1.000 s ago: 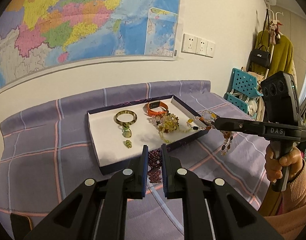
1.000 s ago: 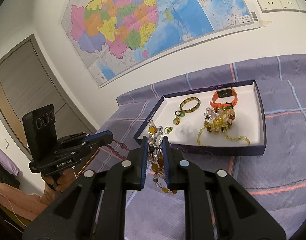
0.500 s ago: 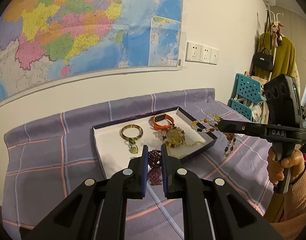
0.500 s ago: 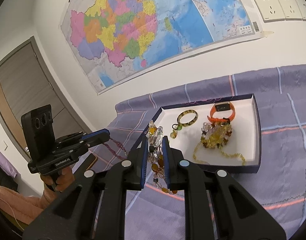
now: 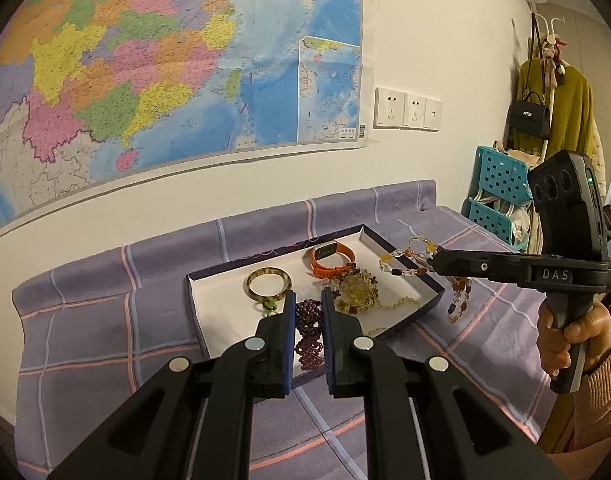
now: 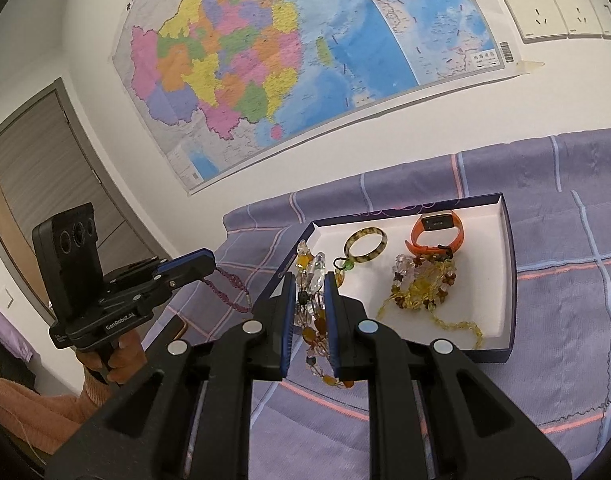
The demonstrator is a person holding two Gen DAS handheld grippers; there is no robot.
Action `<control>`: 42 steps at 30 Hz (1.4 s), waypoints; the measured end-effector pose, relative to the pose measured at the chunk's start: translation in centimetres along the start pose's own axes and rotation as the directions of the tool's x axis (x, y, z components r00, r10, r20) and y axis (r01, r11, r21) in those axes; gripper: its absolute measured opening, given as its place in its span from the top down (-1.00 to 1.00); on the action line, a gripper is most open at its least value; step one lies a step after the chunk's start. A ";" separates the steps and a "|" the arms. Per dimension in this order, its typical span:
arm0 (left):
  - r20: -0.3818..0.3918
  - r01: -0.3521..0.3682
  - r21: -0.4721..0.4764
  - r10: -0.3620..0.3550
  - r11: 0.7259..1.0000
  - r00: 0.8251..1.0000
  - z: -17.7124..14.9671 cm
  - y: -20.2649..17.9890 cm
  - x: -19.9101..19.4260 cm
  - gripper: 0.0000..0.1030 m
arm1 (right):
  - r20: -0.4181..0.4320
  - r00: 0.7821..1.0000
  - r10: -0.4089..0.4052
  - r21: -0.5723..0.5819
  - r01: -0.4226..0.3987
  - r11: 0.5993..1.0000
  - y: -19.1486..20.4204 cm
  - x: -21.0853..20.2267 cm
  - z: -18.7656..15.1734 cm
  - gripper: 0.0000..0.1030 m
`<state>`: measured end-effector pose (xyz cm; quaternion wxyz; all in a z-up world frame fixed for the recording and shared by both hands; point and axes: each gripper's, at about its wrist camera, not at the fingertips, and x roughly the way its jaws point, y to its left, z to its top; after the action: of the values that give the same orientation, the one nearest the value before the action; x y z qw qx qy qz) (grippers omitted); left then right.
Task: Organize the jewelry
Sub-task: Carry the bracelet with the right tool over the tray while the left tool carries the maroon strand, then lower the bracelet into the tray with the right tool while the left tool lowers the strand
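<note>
My left gripper [image 5: 308, 300] is shut on a dark purple bead bracelet [image 5: 308, 332] that dangles between its fingers, seen from the right wrist view as a purple strand [image 6: 233, 286] hanging off the left gripper [image 6: 211, 265]. My right gripper [image 6: 310, 280] is shut on a clear-and-amber bead necklace [image 6: 314, 320], which also shows hanging from the right gripper [image 5: 435, 260] as a beaded strand [image 5: 457, 300]. Both are held above the cloth, short of the white-lined box [image 5: 209, 312] [image 6: 501, 280]. The box holds a tortoiseshell bangle [image 6: 366, 245], an orange watch band [image 6: 435, 234] and a yellow bead pile [image 6: 423, 286].
A purple checked cloth [image 5: 105, 340] covers the surface, which ends at a white wall with a map [image 5: 165, 60] and sockets [image 5: 407, 109]. Turquoise baskets [image 5: 499, 200] and a coat rack [image 5: 553, 108] stand at the right. A door [image 6: 33, 184] is at the left.
Both grippers have drawn back and up from the box with their strands still held; the box now looks smaller and farther away in both views.
</note>
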<state>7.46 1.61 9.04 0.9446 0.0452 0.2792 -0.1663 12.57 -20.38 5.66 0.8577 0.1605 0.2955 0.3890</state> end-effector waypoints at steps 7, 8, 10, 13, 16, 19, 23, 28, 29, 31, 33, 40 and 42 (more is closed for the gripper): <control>-0.008 -0.008 0.002 0.008 1.000 1.000 0.3 0.2 0.6 0.80 | -0.004 1.000 -0.004 0.005 0.004 1.000 -0.4 0.3 0.2 0.72; -0.009 -0.011 0.002 0.011 1.000 1.000 0.3 0.2 0.7 0.80 | -0.004 1.000 -0.006 0.005 0.006 1.000 -0.5 0.3 0.2 0.72; -0.010 -0.015 0.003 0.015 1.000 1.000 0.3 0.3 0.9 0.80 | -0.005 1.000 -0.003 0.008 0.003 1.000 -0.6 0.4 0.4 0.72; -0.015 -0.021 0.000 0.021 1.000 1.000 0.4 0.5 1.2 0.80 | -0.006 1.000 -0.006 0.006 0.006 1.000 -0.6 0.4 0.5 0.72; -0.017 -0.024 -0.003 0.023 1.000 1.000 0.5 0.7 1.6 0.80 | -0.006 1.000 -0.009 0.004 0.009 1.000 -0.7 0.5 0.6 0.72; -0.020 -0.026 -0.001 0.026 1.000 0.999 0.6 0.9 2.0 0.80 | -0.006 1.000 -0.010 0.007 0.011 1.000 -1.0 0.8 0.9 0.72; -0.026 -0.028 -0.006 0.028 1.000 0.999 0.6 1.0 2.4 0.80 | -0.009 1.000 -0.012 0.009 0.012 1.000 -1.3 1.3 1.3 0.72; -0.030 -0.031 -0.010 0.030 0.999 0.999 0.7 1.2 2.7 0.80 | -0.014 1.000 -0.018 0.013 0.019 1.000 -1.6 1.7 1.5 0.72; -0.030 -0.031 -0.010 0.030 0.999 0.999 0.7 1.2 2.8 0.80 | -0.015 1.000 -0.019 0.014 0.020 1.000 -1.7 1.8 1.6 0.72; -0.031 -0.033 -0.011 0.032 0.999 0.999 0.8 1.2 2.9 0.80 | -0.017 1.000 -0.022 0.017 0.022 1.000 -1.9 1.9 1.6 0.72; -0.032 -0.034 -0.010 0.034 0.999 0.999 0.8 1.2 3.0 0.80 | -0.020 1.000 -0.023 0.021 0.024 0.999 -2.1 2.1 1.6 0.72; -0.035 -0.036 -0.010 0.036 0.999 0.999 1.0 1.4 3.4 0.80 | -0.026 0.999 -0.032 0.028 0.033 0.999 -2.8 2.7 1.8 0.72; -0.035 -0.038 -0.010 0.038 0.999 0.999 1.1 1.5 3.6 0.80 | -0.028 0.999 -0.036 0.028 0.037 0.999 -2.9 2.9 1.8 0.72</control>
<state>11.34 1.79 7.98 0.9429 0.0481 0.2955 -0.1461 16.86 -20.17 4.46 0.8581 0.1622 0.3157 0.3712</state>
